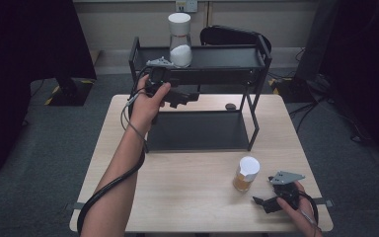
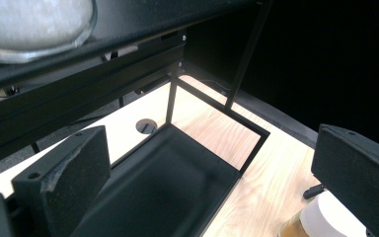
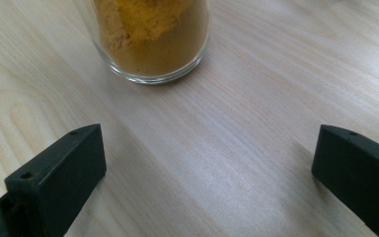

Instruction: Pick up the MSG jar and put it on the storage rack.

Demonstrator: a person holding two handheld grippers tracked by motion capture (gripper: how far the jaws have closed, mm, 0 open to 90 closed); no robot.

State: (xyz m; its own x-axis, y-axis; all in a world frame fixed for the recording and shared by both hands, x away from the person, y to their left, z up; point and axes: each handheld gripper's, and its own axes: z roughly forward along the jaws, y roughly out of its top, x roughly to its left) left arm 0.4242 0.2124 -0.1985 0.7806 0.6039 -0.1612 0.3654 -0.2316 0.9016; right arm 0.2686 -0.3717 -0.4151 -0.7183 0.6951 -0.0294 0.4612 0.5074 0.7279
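A black two-tier rack (image 1: 256, 52) stands at the back of the wooden table (image 1: 187, 197). On its top shelf is a glass jar of white powder (image 1: 180, 47) with a white lid; its base looms at upper left in the left gripper view (image 2: 29, 24). My left gripper (image 1: 187, 97) is open, held in the air just below the top shelf and over the lower tray (image 2: 168, 187), with nothing between its jaws (image 2: 212, 168). A white-lidded jar of orange powder (image 1: 246, 174) stands at the front right. Just right of it my right gripper (image 1: 260, 201) rests low, open, with the jar (image 3: 150, 39) ahead of its jaws (image 3: 207, 163).
A round cable hole (image 1: 230, 106) sits in the table behind the rack's lower tray. A black chair (image 1: 234, 34) stands beyond the rack. Dark stands flank the table on the grey floor at left (image 1: 69, 89) and right (image 1: 306, 74).
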